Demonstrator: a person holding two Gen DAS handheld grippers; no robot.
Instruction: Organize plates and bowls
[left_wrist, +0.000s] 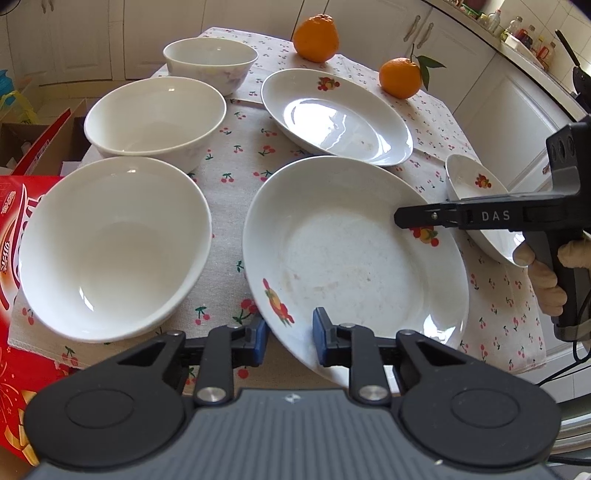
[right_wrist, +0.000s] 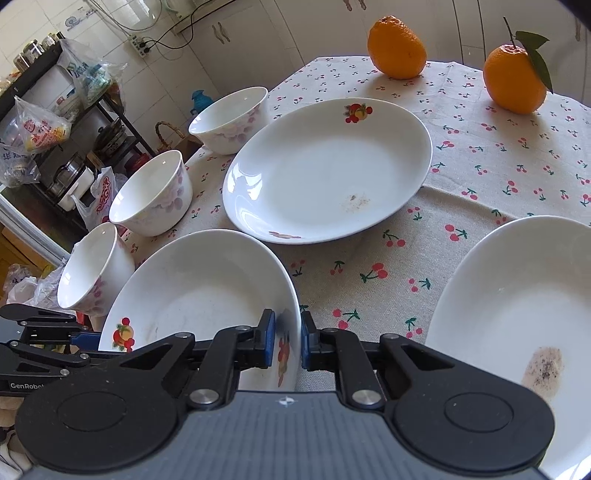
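A white plate with fruit prints (left_wrist: 351, 258) lies at the front of the cherry-print tablecloth (left_wrist: 240, 155). My left gripper (left_wrist: 290, 332) is shut on its near rim, one blue pad under it and one inside. My right gripper (right_wrist: 288, 339) is shut on the same plate (right_wrist: 199, 295) at the opposite rim, and from the left wrist it shows side-on (left_wrist: 400, 218). The left gripper (right_wrist: 86, 338) shows at the plate's far edge in the right wrist view. Three white bowls (left_wrist: 114, 247) (left_wrist: 155, 114) (left_wrist: 210, 59) stand in a row left of the plate.
A second plate (left_wrist: 336, 110) lies behind the held one and a third (right_wrist: 517, 314) beside it. Two oranges (left_wrist: 316, 33) (left_wrist: 400, 77) sit at the table's back. A red box (left_wrist: 22, 221) stands off the left edge, and a shelf with bags (right_wrist: 55, 110) beyond it.
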